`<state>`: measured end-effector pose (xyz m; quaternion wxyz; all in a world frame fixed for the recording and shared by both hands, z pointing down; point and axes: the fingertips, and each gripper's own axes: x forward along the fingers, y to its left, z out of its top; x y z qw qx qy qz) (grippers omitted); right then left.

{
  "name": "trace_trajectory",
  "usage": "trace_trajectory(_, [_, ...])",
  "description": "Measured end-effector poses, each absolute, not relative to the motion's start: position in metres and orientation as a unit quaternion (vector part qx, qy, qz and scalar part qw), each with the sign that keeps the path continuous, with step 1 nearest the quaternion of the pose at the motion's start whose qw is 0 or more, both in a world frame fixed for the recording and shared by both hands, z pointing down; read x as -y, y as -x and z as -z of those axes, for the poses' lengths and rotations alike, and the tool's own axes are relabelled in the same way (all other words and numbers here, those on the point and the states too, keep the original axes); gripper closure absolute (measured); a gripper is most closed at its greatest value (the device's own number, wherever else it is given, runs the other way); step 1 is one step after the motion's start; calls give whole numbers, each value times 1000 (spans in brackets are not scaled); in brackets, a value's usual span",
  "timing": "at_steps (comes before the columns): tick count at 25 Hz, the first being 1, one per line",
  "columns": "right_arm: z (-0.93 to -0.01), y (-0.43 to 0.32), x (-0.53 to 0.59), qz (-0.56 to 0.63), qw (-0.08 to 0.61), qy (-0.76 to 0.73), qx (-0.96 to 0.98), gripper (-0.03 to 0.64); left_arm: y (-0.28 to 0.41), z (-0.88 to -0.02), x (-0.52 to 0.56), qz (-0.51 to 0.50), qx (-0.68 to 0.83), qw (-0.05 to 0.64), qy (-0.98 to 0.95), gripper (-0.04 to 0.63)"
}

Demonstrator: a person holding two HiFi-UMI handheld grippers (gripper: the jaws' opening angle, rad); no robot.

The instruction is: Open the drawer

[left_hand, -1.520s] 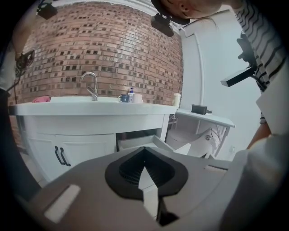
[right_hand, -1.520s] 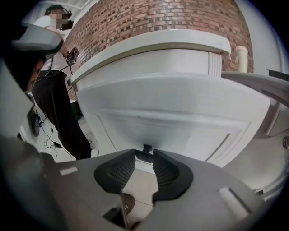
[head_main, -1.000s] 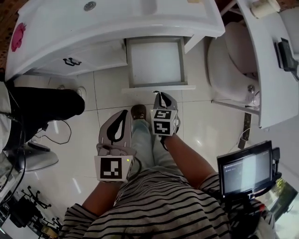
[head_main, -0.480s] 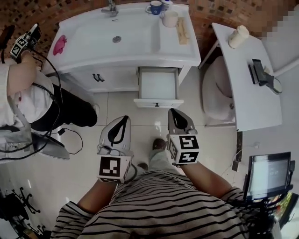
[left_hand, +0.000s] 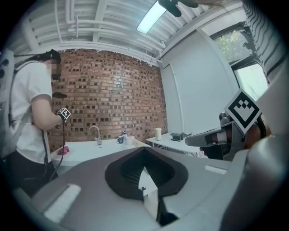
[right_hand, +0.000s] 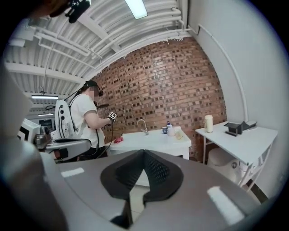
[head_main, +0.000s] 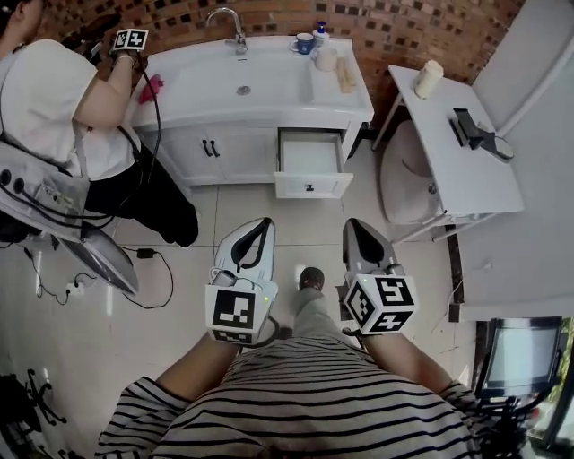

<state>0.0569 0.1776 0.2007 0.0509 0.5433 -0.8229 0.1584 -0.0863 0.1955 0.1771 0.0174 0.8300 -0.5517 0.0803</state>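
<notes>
The white drawer (head_main: 309, 158) of the sink cabinet (head_main: 211, 143) stands pulled out, and its inside shows bare white. Both grippers hang well in front of it over the tiled floor, apart from the drawer front (head_main: 312, 187). My left gripper (head_main: 265, 221) is shut with nothing in it, its tips meeting in the left gripper view (left_hand: 143, 151). My right gripper (head_main: 350, 222) is also shut and empty, jaws together in the right gripper view (right_hand: 143, 152). Each gripper view shows the other gripper at its side.
A person in a white shirt (head_main: 63, 99) stands at the cabinet's left end, holding a marker cube. Cups (head_main: 305, 42) stand by the tap (head_main: 231, 20). A white table (head_main: 453, 143) and toilet (head_main: 402, 179) are on the right, a monitor (head_main: 525, 354) at lower right.
Both grippers rose and drew back from the drawer, which stays open. The right gripper, close to the drawer front earlier, is now far from it. The view takes in more of the room.
</notes>
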Motion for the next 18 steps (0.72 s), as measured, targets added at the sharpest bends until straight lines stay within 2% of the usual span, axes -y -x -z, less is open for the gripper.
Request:
trace_trajectory(8, [-173,-64,-287,-151,30,-543,826,615,69,-171,-290,-72,535,33,-841,579])
trace_trajectory(18, [-176,-86,-331,-133,58,-518,843,615,25,-177,-336,-55,546,73,-833,578])
